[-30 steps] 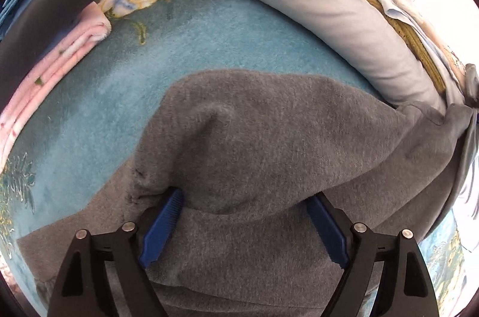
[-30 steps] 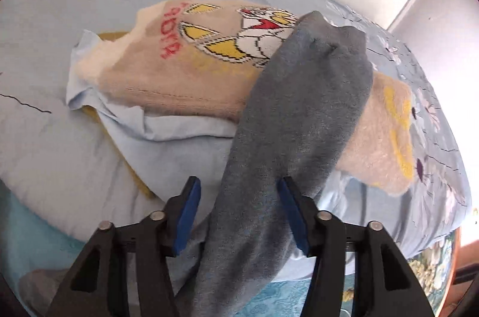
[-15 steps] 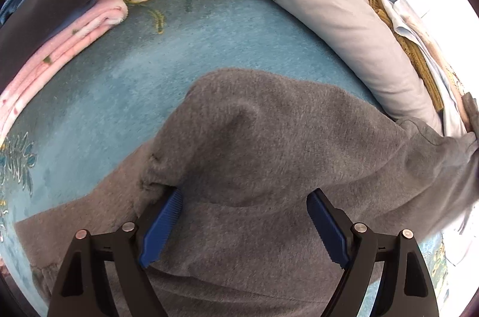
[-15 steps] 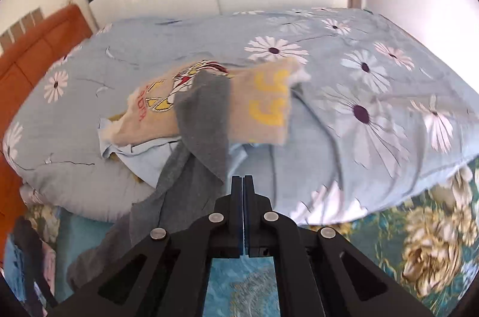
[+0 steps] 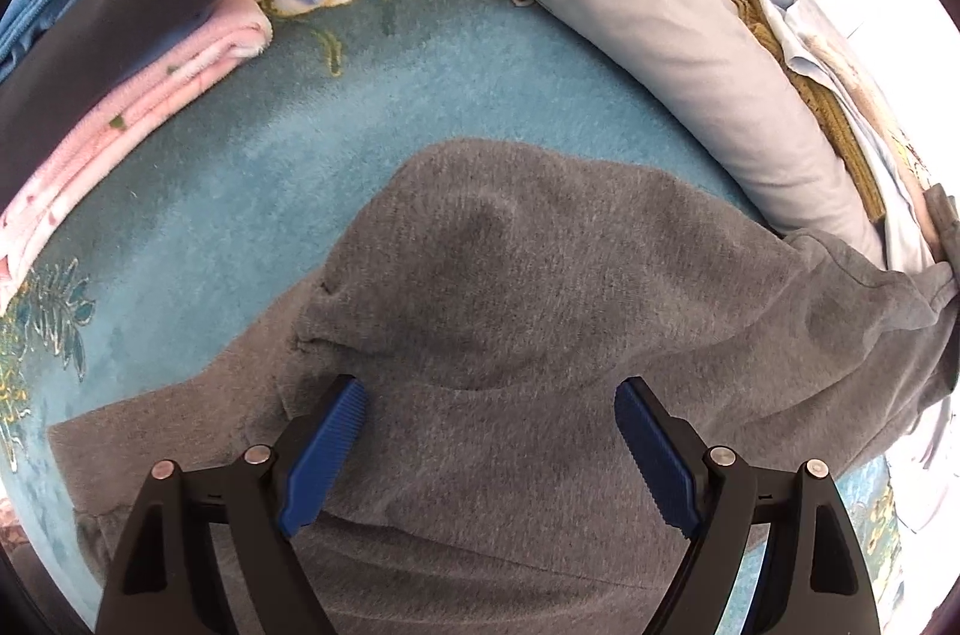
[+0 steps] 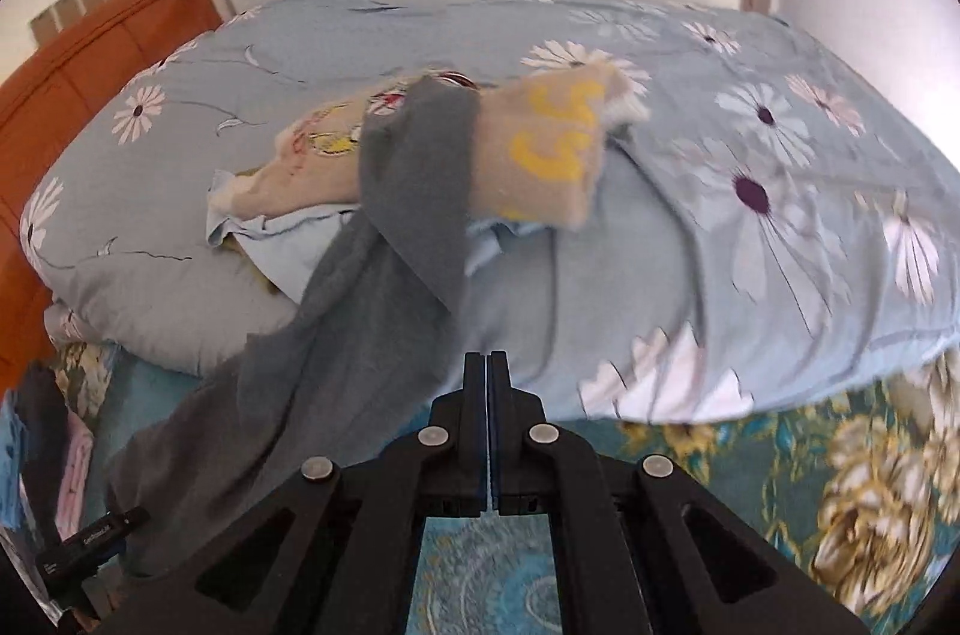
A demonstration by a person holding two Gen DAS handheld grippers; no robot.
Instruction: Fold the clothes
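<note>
Soft, floppy grey garment [image 5: 510,287]: left gripper [image 5: 486,431] fingers wide over it, right gripper [image 6: 487,431] pinched empty; grab a hem.

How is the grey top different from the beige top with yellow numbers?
The grey top is plain and dark; the beige top has yellow numbers and a cartoon picture. The grey top stretches from the teal blanket up onto the flowery quilt; the beige top lies wholly on the quilt, partly under the grey sleeve. Neither is folded yet.
</note>
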